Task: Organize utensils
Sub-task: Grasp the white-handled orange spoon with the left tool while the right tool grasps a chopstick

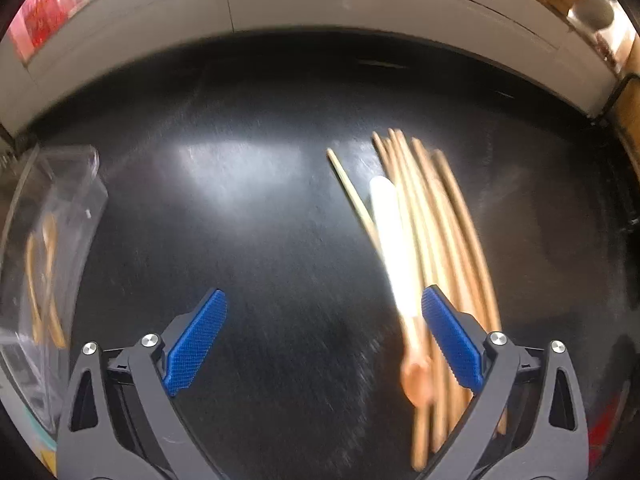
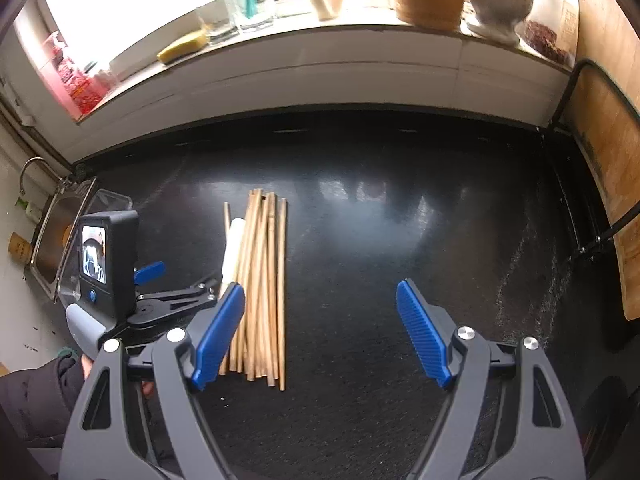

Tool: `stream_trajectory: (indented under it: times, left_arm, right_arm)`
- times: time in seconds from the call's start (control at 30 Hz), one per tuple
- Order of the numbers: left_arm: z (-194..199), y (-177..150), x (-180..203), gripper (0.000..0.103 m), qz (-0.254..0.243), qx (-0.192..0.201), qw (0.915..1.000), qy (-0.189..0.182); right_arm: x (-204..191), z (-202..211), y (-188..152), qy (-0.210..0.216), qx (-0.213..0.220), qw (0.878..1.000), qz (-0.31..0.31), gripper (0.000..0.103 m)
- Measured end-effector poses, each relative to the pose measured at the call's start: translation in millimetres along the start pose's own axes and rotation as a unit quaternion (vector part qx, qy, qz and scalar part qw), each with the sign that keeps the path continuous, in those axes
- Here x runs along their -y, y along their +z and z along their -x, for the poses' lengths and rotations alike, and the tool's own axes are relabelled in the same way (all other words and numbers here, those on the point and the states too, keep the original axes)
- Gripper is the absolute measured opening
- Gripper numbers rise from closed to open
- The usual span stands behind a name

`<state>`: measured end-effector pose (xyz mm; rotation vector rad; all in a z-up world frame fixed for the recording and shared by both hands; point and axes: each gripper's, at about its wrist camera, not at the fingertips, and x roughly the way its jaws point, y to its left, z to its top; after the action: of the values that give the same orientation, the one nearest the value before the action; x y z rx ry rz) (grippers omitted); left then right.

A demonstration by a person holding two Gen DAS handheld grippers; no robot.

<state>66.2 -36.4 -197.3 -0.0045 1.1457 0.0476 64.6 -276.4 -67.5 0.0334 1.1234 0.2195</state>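
A bundle of wooden chopsticks [image 2: 266, 280] lies on the black countertop [image 2: 400, 220], with a white-handled utensil [image 2: 233, 248] along its left side. In the left wrist view the chopsticks [image 1: 444, 240] and the white-handled utensil [image 1: 394, 248] lie ahead on the right, blurred. My left gripper [image 1: 324, 340] is open and empty, its right finger next to the bundle. It also shows in the right wrist view [image 2: 160, 300], left of the bundle. My right gripper [image 2: 320, 332] is open and empty, above the counter to the right of the chopsticks. A clear plastic container [image 1: 48, 248] at the left holds wooden utensils.
A steel sink [image 2: 52, 236] lies at the far left. The windowsill [image 2: 320, 36] behind holds glasses, a sponge, a wooden jar and a mortar. A wooden board [image 2: 608, 184] in a black rack stands at the right edge.
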Motion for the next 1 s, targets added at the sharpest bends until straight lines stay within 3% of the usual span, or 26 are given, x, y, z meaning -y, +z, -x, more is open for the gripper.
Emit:
stream_trajectory:
  times: [0.2, 0.27, 0.43, 0.53, 0.63, 0.77, 0.87, 1.0]
  left_arm:
    - [-23, 4, 3, 0.096, -0.021, -0.021, 0.9996, 0.000]
    - [-21, 6, 1, 0.096, -0.029, -0.010, 0.9995, 0.012]
    - [-17, 5, -28, 0.096, 0.004, -0.008, 0.9997, -0.025]
    - [-21, 4, -37, 0.096, 0.009, -0.009, 0.9998, -0.015]
    - [-21, 10, -42, 0.096, 0.022, -0.011, 0.9990, -0.037]
    - [-25, 16, -28, 0.096, -0.015, -0.009, 0.9997, -0.020]
    - [-33, 10, -29, 0.096, -0.011, -0.025, 0.9996, -0.011]
    - [-32, 1, -31, 0.097, -0.015, -0.008, 0.9999, -0.002]
  right_arm:
    - [-3, -33, 7, 0.005, -0.020, 1.000, 0.009, 0.077]
    - [-10, -50, 9, 0.012, -0.024, 0.999, 0.022, 0.077]
    - [-26, -100, 9, 0.004, -0.056, 0.997, 0.059, 0.077]
    - [-26, -122, 11, -0.002, -0.072, 0.996, 0.061, 0.077]
    - [-24, -132, 12, -0.002, -0.079, 0.995, 0.056, 0.077]
    - [-25, -141, 10, -0.005, -0.085, 0.994, 0.069, 0.077]
    - [-31, -153, 6, -0.012, -0.089, 0.992, 0.084, 0.076]
    - [-33, -165, -1, -0.018, -0.095, 0.991, 0.093, 0.074]
